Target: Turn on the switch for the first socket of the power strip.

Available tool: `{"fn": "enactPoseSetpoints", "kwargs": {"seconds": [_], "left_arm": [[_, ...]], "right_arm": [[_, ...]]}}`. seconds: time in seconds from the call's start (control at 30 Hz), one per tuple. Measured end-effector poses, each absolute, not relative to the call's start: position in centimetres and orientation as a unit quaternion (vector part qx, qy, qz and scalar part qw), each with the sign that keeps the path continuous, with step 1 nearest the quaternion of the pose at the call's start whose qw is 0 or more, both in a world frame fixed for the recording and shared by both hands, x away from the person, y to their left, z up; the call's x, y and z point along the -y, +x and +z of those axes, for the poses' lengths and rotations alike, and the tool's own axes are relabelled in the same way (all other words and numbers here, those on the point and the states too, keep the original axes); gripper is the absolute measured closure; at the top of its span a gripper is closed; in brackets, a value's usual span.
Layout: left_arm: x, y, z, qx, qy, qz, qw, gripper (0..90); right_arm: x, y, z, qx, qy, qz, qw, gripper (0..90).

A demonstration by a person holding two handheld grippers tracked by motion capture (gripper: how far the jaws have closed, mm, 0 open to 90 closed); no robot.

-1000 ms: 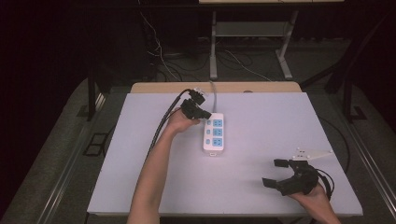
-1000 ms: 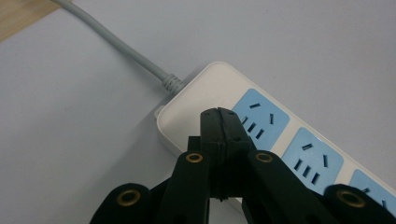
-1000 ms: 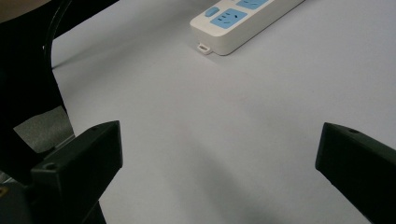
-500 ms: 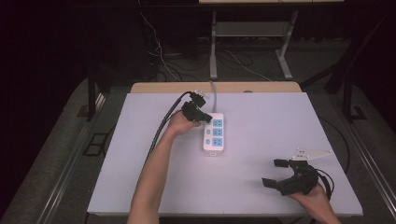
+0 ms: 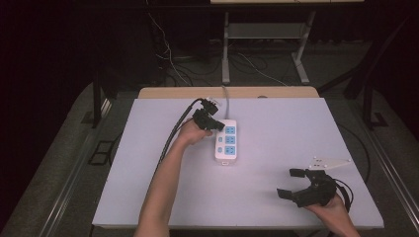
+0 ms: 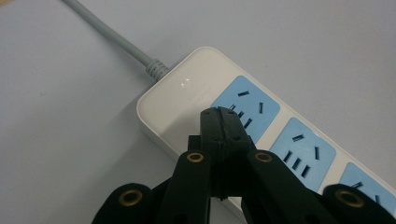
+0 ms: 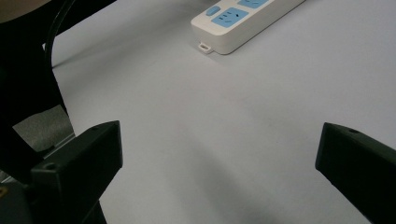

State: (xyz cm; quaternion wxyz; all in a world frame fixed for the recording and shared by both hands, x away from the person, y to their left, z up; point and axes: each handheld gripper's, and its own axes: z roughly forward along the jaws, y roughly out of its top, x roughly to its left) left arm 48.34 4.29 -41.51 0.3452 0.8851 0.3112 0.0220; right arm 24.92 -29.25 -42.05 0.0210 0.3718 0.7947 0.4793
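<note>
Power strip: the white power strip [image 5: 226,142] with blue sockets lies just left of the frame's middle in the high view, well inside every edge of the tabletop [image 5: 276,123]; its grey cord [image 5: 227,95] runs off the far edge toward the top of the frame.
Left tongs: the left tongs [image 5: 215,126] sit at the strip's upper, cord end, pressed together with nothing between them (in the left gripper view the two black tips [image 6: 219,122] meet over the white end of the strip, just beside the first blue socket [image 6: 245,106]); whether they touch the casing I cannot tell.
Right tongs: the right tongs [image 5: 289,182] are spread wide at the lower right of the high view, close to the tabletop's near edge, holding nothing.
Open room: bare tabletop lies between the right tongs and the strip's near end, and all along the right half; the left strip of tabletop is crossed by the forearm [image 5: 165,177] and the black cable [image 5: 174,133].
In the way: nothing stands between the right tongs and the strip.
Around: floor cables [image 5: 170,64] and a metal stand [image 5: 264,49] fill the upper frame, beyond the tabletop.
</note>
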Motion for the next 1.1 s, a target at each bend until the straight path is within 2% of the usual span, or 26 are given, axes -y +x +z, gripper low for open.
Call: {"fn": "enactPoseSetpoints", "kwargs": {"seconds": [0.13, 0.77, 1.1], "left_arm": [[-4.5, 48.5, -41.8, -0.326, 0.877, 0.009, 0.352, 90.0], [-4.2, 48.1, -41.6, -0.343, 0.873, 0.022, 0.345, 89.7], [-5.0, 47.4, -41.7, -0.356, 0.856, 0.014, 0.374, 89.5]], "right_arm": [[29.3, 24.8, -42.0, -0.794, 0.372, 0.481, 0.023, 0.2], [29.4, 24.9, -41.9, -0.792, 0.373, 0.483, 0.025, 0.2], [29.6, 24.8, -41.8, -0.788, 0.376, 0.486, 0.029, 0.2]]}}
